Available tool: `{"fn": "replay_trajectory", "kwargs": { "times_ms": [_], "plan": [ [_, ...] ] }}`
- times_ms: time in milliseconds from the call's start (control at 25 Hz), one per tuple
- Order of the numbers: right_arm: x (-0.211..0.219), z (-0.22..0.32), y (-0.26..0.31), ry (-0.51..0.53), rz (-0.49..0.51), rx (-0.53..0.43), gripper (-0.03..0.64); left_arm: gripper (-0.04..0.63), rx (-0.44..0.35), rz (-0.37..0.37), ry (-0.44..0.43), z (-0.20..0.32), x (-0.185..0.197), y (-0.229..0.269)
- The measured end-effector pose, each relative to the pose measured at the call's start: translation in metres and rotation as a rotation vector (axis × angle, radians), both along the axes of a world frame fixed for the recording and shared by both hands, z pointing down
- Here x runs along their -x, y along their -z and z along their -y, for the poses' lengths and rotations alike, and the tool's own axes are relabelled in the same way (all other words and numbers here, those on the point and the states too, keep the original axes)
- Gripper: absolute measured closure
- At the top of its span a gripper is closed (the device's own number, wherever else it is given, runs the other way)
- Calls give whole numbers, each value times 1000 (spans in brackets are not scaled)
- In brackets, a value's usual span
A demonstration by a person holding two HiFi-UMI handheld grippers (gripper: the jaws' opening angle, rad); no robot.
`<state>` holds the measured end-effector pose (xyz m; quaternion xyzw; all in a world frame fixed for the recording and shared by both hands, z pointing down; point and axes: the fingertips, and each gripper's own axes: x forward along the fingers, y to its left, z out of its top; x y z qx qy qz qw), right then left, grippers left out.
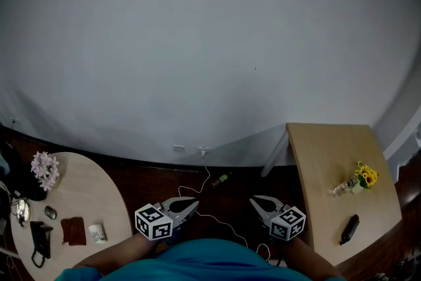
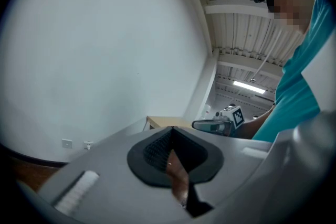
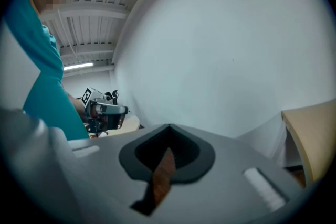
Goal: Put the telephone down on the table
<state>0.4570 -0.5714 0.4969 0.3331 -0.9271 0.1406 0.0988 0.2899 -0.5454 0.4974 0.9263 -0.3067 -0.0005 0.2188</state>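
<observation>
**Telephone on the right-hand table, both grippers empty**

What appears to be the telephone (image 1: 349, 229), a slim dark handset, lies on the near part of the pale wooden right table (image 1: 322, 154), close to its right edge and touched by neither gripper. Farther back on the same top is a small clear vase (image 1: 342, 188) holding yellow flowers (image 1: 366, 176); whether it stands or lies on its side cannot be told from above.

Well to the left of the handset, over the dark floor (image 1: 237, 191), the person holds the right gripper (image 1: 256, 201) and the left gripper (image 1: 193, 205) side by side, both pointing towards the white wall (image 1: 210, 43). Each gripper's own view shows its jaws together at the tips with nothing caught between them. A white cable (image 1: 207, 174) trails across the floor from a wall socket (image 1: 202, 151).

On the rounded left table (image 1: 79, 181) a white cup (image 1: 97, 233) sits at the near right edge, its contents not visible. Beside it lie a brown pouch (image 1: 73, 231), a black object (image 1: 39, 241) and a small grey item (image 1: 50, 212), with pink flowers (image 1: 45, 168) at the far left.
</observation>
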Motion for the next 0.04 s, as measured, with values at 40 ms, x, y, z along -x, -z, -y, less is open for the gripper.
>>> {"fn": "replay_trajectory", "kwargs": {
  "times_ms": [40],
  "plan": [
    [0,1,0,-1,0,-1,615,589,-1,0,0,1,0,0]
  ]
}}
